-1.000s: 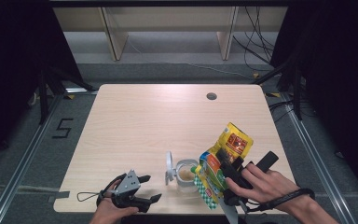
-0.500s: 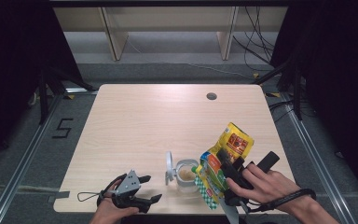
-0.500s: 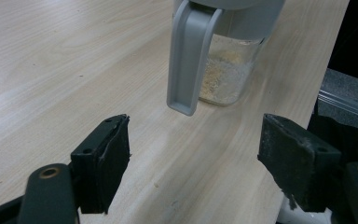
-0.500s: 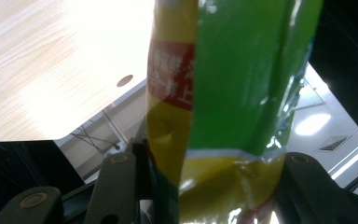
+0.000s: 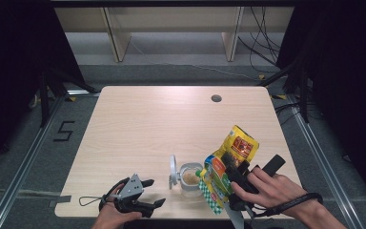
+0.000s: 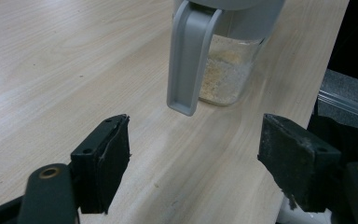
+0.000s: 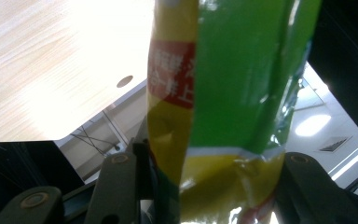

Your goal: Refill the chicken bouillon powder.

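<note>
Snack pouch held tilted just right of jar, mouth toward jar rim; no shift vs. prior frames, so pour is holding steady. Right gripper fingers clamp pouch. Left gripper fingers wide, empty, left of jar on bench.

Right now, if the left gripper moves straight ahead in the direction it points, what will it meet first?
Most likely the grey handle of the clear jar, which hangs ahead between the left gripper's open fingers. Only bare table lies before it, though depth is unclear.
</note>
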Demonstrator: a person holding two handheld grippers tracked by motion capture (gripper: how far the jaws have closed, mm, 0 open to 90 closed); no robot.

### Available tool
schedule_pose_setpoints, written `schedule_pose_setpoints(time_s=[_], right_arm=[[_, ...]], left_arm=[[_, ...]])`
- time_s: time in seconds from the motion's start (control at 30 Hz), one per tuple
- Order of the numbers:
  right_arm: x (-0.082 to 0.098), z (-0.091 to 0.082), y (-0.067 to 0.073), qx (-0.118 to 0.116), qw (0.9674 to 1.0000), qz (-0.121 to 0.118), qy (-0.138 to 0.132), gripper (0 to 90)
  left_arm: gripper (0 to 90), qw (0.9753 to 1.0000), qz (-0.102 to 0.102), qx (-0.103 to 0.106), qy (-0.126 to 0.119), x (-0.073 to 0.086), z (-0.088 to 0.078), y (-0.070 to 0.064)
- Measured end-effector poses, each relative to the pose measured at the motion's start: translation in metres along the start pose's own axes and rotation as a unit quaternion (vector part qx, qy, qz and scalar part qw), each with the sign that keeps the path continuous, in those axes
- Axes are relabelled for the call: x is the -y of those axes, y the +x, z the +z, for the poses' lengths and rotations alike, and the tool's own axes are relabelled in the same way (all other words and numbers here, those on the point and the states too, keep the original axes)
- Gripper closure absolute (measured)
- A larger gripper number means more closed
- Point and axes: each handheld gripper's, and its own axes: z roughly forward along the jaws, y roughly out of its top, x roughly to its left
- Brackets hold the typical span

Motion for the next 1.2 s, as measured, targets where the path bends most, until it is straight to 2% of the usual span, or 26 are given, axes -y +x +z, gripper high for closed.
schedule_pose_setpoints(time_s=[0.13, 0.2, 0.23, 0.3, 0.33, 0.37, 0.57, 0.77, 0.87, 0.9, 0.93, 0.97, 1.2], right_arm=[[-0.0004, -0.0002, 0.0002, 0.000, 1.0000, 0.002, -0.001, 57.8], [-0.0003, -0.0002, 0.0008, -0.004, 1.0000, -0.003, -0.002, 57.8], [0.0001, -0.0007, 0.0010, -0.002, 1.0000, 0.002, 0.000, 57.8], [0.0005, -0.0009, 0.0006, 0.000, 1.0000, -0.001, 0.001, 57.9], [0.0007, -0.0007, 0.0009, -0.003, 1.0000, -0.005, 0.002, 57.9], [0.0011, -0.0009, 0.0010, -0.002, 1.0000, -0.005, 0.002, 57.9], [0.0018, -0.0006, 0.0013, -0.005, 1.0000, -0.004, 0.000, 58.1], [0.0015, -0.0014, 0.0014, -0.005, 1.0000, -0.003, -0.001, 58.2], [0.0018, -0.0015, 0.0014, -0.005, 1.0000, -0.004, -0.001, 58.3], [0.0019, -0.0013, 0.0014, -0.005, 1.0000, -0.004, 0.000, 58.3], [0.0020, -0.0011, 0.0013, -0.005, 1.0000, -0.004, 0.000, 58.3], [0.0023, -0.0015, 0.0014, -0.003, 1.0000, 0.002, 0.001, 58.4], [0.0021, -0.0009, 0.0006, 0.000, 1.0000, 0.002, -0.001, 58.6]], left_arm=[[24.4, 1.0000, 0.000, -0.001, 0.000, 0.0001, -0.0001, -0.0001], [24.3, 0.9999, 0.009, -0.003, 0.000, -0.0003, -0.0007, 0.0003], [24.3, 0.9999, 0.016, -0.003, 0.001, -0.0006, -0.0008, 0.0010], [24.3, 1.0000, 0.001, 0.002, -0.001, 0.0001, 0.0003, 0.0000], [24.4, 0.9999, 0.010, -0.008, 0.006, 0.0004, -0.0001, 0.0011], [24.3, 1.0000, 0.002, -0.004, 0.002, 0.0004, 0.0002, -0.0003], [24.3, 1.0000, -0.001, -0.004, -0.005, 0.0006, 0.0010, -0.0006], [24.4, 0.9999, 0.010, -0.008, 0.009, 0.0001, -0.0004, 0.0009], [24.3, 0.9997, 0.021, -0.005, 0.005, -0.0003, -0.0004, 0.0018], [24.3, 1.0000, 0.003, -0.005, 0.004, 0.0005, 0.0001, -0.0002], [24.3, 1.0000, 0.003, 0.001, 0.006, 0.0004, 0.0003, 0.0005], [24.3, 1.0000, 0.003, 0.001, 0.006, 0.0004, 0.0003, 0.0004], [24.3, 1.0000, 0.001, 0.001, 0.006, 0.0005, 0.0003, 0.0005]])
